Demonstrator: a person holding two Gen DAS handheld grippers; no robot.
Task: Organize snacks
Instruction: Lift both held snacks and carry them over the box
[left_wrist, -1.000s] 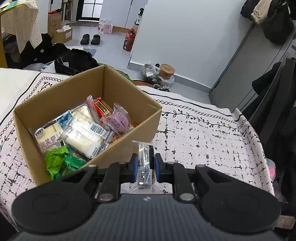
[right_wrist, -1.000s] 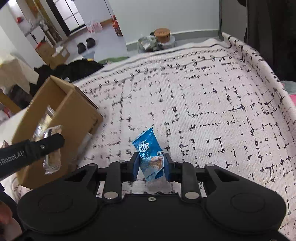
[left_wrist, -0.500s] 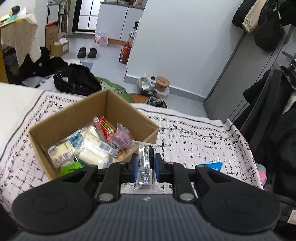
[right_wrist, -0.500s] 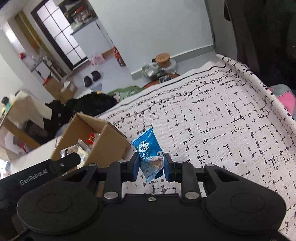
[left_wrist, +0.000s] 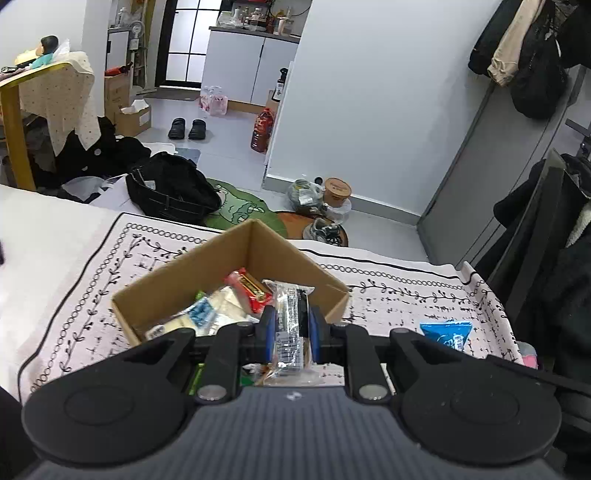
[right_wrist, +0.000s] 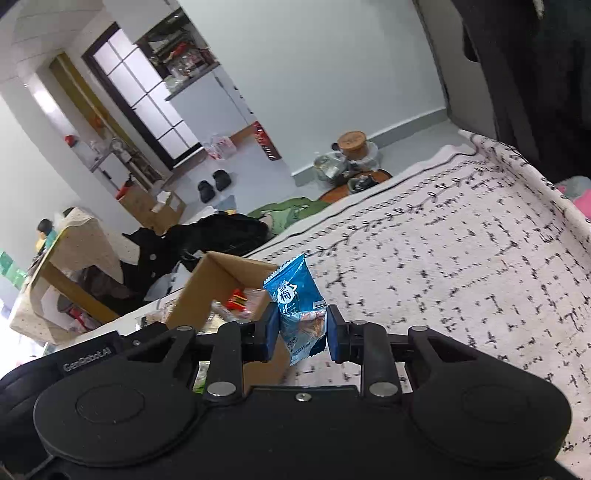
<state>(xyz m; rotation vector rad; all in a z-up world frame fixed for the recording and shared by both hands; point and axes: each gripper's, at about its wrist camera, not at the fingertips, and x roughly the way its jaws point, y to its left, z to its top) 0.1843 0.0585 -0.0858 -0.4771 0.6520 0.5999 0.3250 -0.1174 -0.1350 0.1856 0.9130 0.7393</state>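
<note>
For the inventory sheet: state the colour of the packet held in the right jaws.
Blue, with white lettering: the snack packet pinched in the right gripper; clearest in the right wrist view.

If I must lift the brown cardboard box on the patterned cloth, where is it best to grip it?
Probably the bare near right wall of the brown cardboard box, from above, one finger inside and one outside. The box is open at the top, and its thin upright walls suit a pinch. Both grippers already hold packets.
</note>
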